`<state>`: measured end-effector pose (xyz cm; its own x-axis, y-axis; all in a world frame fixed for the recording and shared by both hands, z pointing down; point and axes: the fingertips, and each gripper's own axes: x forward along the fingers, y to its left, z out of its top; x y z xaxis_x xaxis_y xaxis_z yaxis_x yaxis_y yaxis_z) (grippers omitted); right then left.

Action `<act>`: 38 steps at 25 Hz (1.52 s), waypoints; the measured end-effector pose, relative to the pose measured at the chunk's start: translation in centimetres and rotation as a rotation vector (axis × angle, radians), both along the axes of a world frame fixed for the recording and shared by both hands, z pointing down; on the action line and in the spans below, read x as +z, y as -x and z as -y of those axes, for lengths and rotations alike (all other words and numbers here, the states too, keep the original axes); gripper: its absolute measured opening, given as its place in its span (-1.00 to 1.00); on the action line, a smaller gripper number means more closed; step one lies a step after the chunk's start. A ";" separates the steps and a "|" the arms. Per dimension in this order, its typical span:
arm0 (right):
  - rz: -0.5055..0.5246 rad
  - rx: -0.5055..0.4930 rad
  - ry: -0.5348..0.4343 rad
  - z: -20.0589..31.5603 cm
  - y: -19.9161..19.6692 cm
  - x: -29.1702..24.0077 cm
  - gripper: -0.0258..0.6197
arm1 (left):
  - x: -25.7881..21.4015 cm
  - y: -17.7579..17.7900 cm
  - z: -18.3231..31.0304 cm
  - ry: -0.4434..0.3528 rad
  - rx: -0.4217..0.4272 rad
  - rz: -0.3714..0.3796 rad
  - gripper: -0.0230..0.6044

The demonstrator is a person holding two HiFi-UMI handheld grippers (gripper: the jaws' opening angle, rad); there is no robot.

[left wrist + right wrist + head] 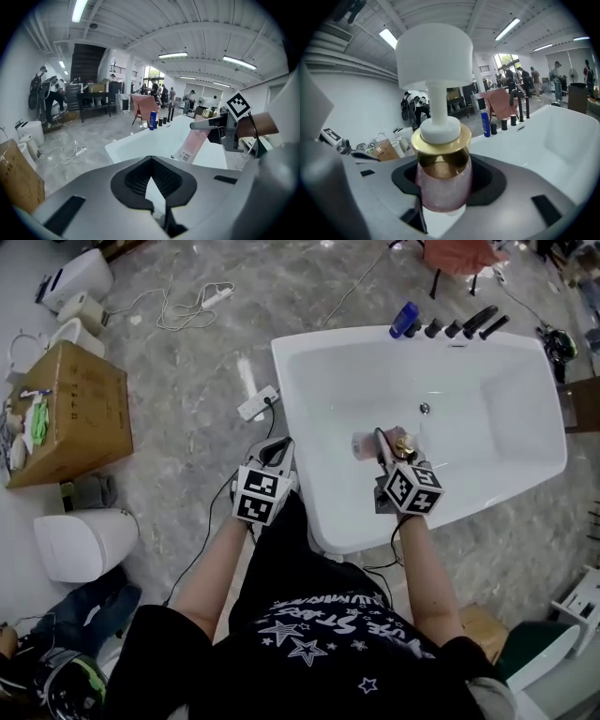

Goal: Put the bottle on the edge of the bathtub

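White rectangular bathtub [291, 399] taken as reference. Left gripper [274, 454] is held outside its near left rim, jaws drawn nearly together, nothing between. Right gripper [392, 454] is clamped on the pink pump bottle with gold collar [364, 444], carried over the basin just inside the near rim. Risk noted: if released tilted on the narrow rim, a topple into the basin is likely.
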<state>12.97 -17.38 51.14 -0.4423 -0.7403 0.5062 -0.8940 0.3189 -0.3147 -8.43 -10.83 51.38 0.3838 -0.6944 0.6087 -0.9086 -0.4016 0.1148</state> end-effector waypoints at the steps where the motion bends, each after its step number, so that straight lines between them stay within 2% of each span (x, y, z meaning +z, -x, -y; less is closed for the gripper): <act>1: 0.005 0.011 0.001 1.7 0.7 0.3 -0.23 | 0.4 0.7 1.3 0.002 0.007 0.001 -0.88; 10: -0.061 0.009 -0.006 14.3 6.9 2.8 -0.23 | 4.2 5.6 9.7 0.042 0.003 -0.041 -0.88; 18: -0.093 0.012 0.016 22.1 10.7 6.2 -0.23 | 7.2 9.2 15.7 0.049 -0.040 -0.045 -0.88; 29: -0.085 0.023 0.002 30.9 13.9 9.1 -0.24 | 9.3 9.3 20.9 0.052 -0.058 -0.095 -0.88; 38: -0.140 -0.023 -0.019 34.7 16.1 10.3 -0.24 | 10.5 9.6 21.9 0.062 -0.097 -0.113 -0.88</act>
<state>-3.15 -52.07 61.46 -0.3851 -0.7409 0.5502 -0.9212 0.3441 -0.1814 -18.05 -32.70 61.86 0.3853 -0.6940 0.6081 -0.9226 -0.3016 0.2404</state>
